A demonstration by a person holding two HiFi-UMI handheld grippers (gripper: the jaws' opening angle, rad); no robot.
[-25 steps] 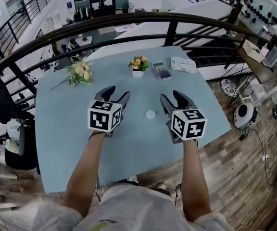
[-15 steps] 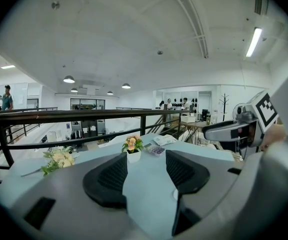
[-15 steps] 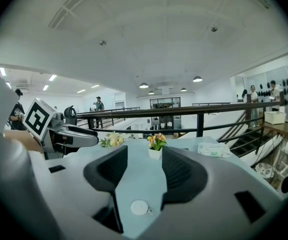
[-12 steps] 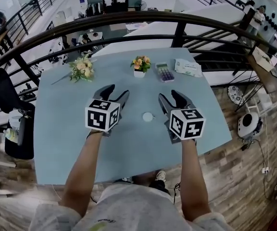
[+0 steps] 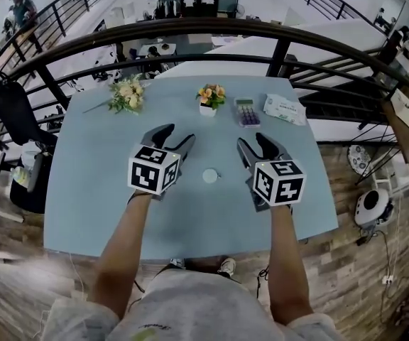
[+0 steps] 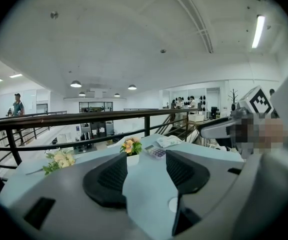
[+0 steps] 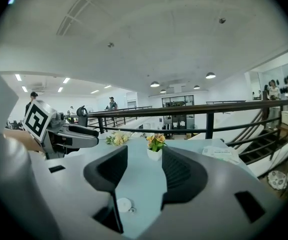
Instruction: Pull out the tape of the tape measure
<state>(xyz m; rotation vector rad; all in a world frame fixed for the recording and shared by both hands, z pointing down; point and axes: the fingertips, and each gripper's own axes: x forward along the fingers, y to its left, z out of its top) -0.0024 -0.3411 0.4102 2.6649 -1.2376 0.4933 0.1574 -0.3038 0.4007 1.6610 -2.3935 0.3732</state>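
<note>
Both grippers free, tape measure sat btw them

Left gripper [image 5: 176, 135] & right gripper [image 5: 251, 141]: jaws spread, nothing pinched. Tape measure [image 5: 210, 176] lies mid table [image 5: 91, 190] w/ bare top all round. Flower pot [image 5: 210, 98], calculator [image 5: 247, 112] & packet [image 5: 284, 109] line the far edge. Tape tab too small to make out.

Your tape measure [image 5: 210, 175] sits on the desk [image 5: 91, 190] between your left claw [image 5: 176, 136] and right claw [image 5: 251, 141], flowerpot [image 5: 209, 99] behind it.
</note>
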